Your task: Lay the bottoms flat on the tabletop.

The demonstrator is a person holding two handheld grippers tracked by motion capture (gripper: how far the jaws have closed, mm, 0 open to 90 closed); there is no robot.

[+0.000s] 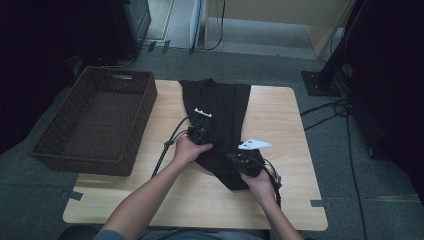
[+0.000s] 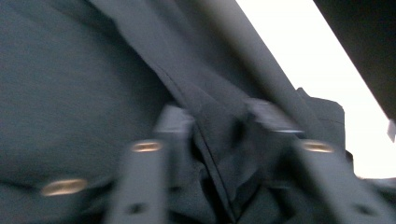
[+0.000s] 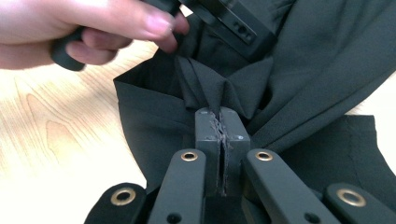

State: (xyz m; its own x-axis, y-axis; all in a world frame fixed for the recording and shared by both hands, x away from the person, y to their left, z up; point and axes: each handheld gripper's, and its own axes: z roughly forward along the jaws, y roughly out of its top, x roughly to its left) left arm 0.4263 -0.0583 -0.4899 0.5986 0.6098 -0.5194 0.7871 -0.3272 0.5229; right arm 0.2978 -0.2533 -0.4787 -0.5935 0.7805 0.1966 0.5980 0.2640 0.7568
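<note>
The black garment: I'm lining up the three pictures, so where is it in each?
High view: the black garment runs down the table's middle.
Left gripper view: it spreads across the left and centre, bunched between the jaws.
Right gripper view: centre and right, pinched in the jaws.
Shared landmark: the table's pale wood.

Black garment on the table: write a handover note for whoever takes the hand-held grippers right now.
Right hand-held gripper: shut on the black garment, pinching a fold near its near end.
Left hand-held gripper: fabric bunched between its jaws; the blurred picture leaves the grip unclear.
Garment lies lengthwise down the middle of the wooden table, partly gathered at the near end.
Wicker basket sits at the table's left edge with nothing in it.
Done: near end gripped. Left: probably finish folding, then move the garment to the basket.
</note>
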